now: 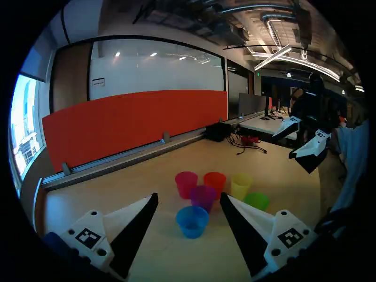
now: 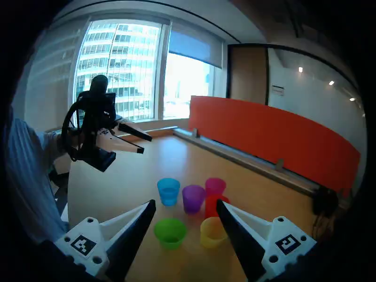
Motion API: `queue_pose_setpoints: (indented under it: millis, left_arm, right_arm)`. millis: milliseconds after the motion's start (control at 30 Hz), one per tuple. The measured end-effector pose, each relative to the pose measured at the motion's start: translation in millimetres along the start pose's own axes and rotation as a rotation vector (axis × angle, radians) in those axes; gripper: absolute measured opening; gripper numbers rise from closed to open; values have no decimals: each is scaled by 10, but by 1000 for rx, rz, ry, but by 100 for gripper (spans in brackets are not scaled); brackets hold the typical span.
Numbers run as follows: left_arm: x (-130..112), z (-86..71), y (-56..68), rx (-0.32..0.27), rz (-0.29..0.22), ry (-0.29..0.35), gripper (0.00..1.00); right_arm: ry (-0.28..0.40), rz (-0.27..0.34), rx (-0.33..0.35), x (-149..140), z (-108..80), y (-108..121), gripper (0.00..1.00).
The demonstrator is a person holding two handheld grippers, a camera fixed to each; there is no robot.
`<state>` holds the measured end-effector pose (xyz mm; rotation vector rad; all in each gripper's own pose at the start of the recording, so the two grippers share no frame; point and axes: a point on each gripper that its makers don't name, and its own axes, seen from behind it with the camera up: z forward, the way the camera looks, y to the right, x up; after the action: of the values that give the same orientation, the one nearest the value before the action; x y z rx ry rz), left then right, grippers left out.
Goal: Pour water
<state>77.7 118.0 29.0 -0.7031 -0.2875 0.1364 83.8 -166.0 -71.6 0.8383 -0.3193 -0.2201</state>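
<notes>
Six small cups [image 1: 203,196] stand clustered on the bench [image 1: 117,183], the blue cup [image 1: 191,222] nearest the left tool [image 1: 188,195], the green cup [image 2: 170,232] and yellow cup [image 2: 212,231] nearest the right tool [image 2: 184,202]. Both tools hang above the bench, fingers spread apart, gripping nothing. The cups look like thin coloured plastic: light, smooth, tapered, probably springy under a squeeze. A gentle hold across the middle of the wall seems best, so a filled one neither buckles nor tips. Whether any cup holds water I cannot tell. No brand or writing reads on the cups. Each tool carries square black-and-white markers [image 1: 88,237], and a notice [image 1: 98,82] on the glass wall is too small to read.
</notes>
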Motion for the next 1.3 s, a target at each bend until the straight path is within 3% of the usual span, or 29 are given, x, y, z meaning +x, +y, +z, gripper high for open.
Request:
queue_pose_setpoints:
  millis: [767, 1300]
  left_arm:
    - [-840, 316, 136, -33, 45, -175, 98]
    - [-1309, 543, 156, -78, 32, -277, 98]
  right_arm:
    - [-124, -23, 53, -589, 234, -148, 100]
    - [-196, -39, 65, -949, 401, -217, 100]
